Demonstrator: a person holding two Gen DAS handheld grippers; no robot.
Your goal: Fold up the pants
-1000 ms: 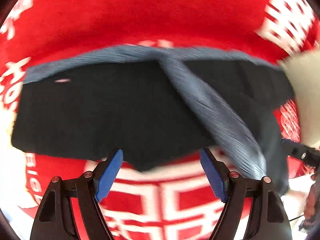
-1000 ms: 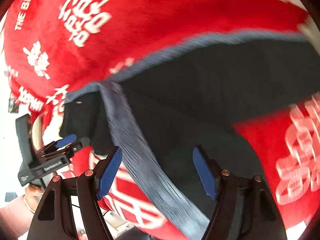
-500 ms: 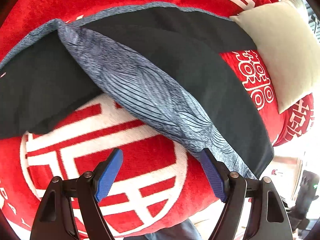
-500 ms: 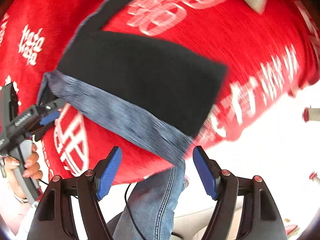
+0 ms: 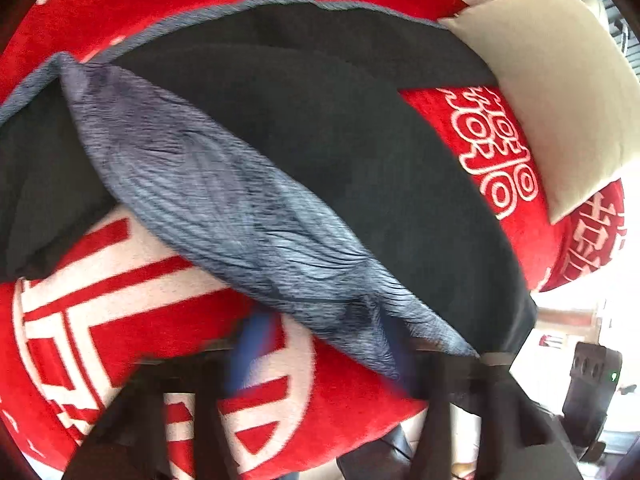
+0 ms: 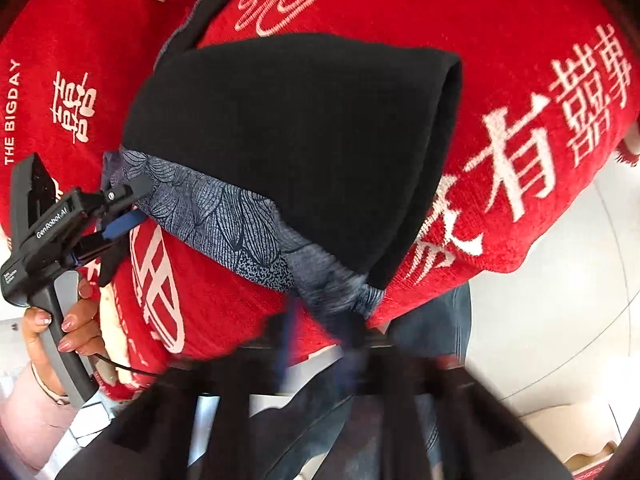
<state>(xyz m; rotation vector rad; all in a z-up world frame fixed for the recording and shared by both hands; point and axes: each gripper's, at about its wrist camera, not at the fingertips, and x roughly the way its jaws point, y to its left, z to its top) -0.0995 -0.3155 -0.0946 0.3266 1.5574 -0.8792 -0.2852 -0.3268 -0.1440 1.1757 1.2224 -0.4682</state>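
Observation:
Black pants [image 5: 320, 140] with a blue-grey patterned band [image 5: 208, 192] lie on a red blanket [image 5: 360, 392]. My left gripper [image 5: 320, 344] is blurred and its jaws are closing. The band's near tip lies between them, and the left pad still stands off the cloth. The right wrist view shows the pants [image 6: 300, 128] doubled over, with the band [image 6: 224, 216] along their near edge. My right gripper [image 6: 318, 326] is shut on the band's bunched right corner. The left gripper [image 6: 128, 206] sits at the band's left corner.
A cream pillow [image 5: 560, 100] rests on the blanket beside the pants' far end. The blanket [image 6: 520, 40] drops off at its front edge, right by both grippers. A person's hand [image 6: 72, 320] holds the left gripper's handle, a leg in jeans [image 6: 448, 320] stands below, and pale floor [image 6: 560, 320] lies beyond.
Both grippers have swung to the band's ends at the blanket's front edge. Their jaws, wide before, have come in, and the right pair now bunches the band's corner.

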